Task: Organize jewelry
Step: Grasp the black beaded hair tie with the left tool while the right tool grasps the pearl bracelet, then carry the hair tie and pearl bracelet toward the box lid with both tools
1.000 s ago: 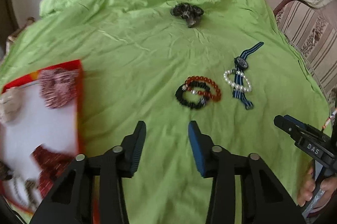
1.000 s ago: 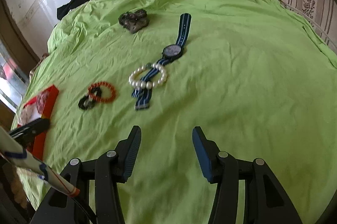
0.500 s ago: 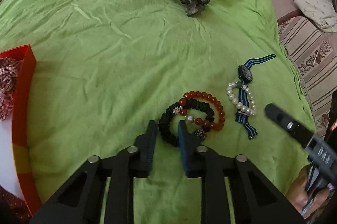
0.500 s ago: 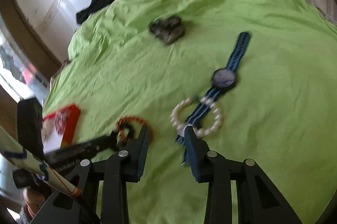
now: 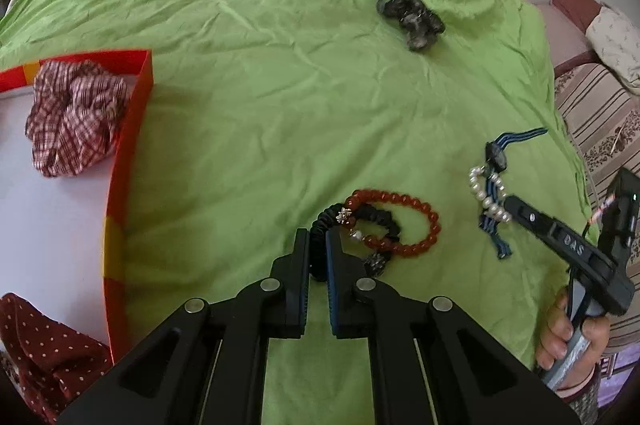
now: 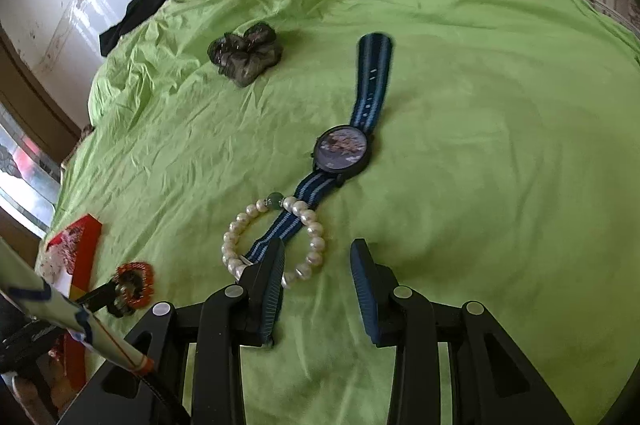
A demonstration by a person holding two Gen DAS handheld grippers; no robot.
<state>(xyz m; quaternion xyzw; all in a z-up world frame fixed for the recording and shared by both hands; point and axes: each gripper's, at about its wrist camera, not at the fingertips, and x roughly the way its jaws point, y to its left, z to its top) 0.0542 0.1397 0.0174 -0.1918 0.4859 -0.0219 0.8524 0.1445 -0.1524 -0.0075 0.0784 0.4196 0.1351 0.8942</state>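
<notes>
On a bed spread with a green sheet [image 5: 260,129], the left gripper [image 5: 318,257] has its jaws nearly closed on the near loop of a black bracelet [image 5: 360,225], which lies tangled with a red bead bracelet [image 5: 416,221]. Off to the left an orange-rimmed box [image 5: 128,145] holds a checked scrunchie [image 5: 76,121], apparently the place for sorted pieces.

The right gripper [image 6: 318,285] hovers with jaws wide apart and holding nothing over a pearl bracelet [image 6: 272,237], one finger already inside its ring. The pearls rest across the strap of a blue striped watch [image 6: 344,149]; a dark scrunchie [image 6: 246,53] sits well beyond.

Lifting the black bracelet cleanly likely means a slow, straight rise so that the red beads slide free rather than ride along. The right jaws should probably close on the pearl strand alone, clear of the strap beneath, or the watch may drag with it.
</notes>
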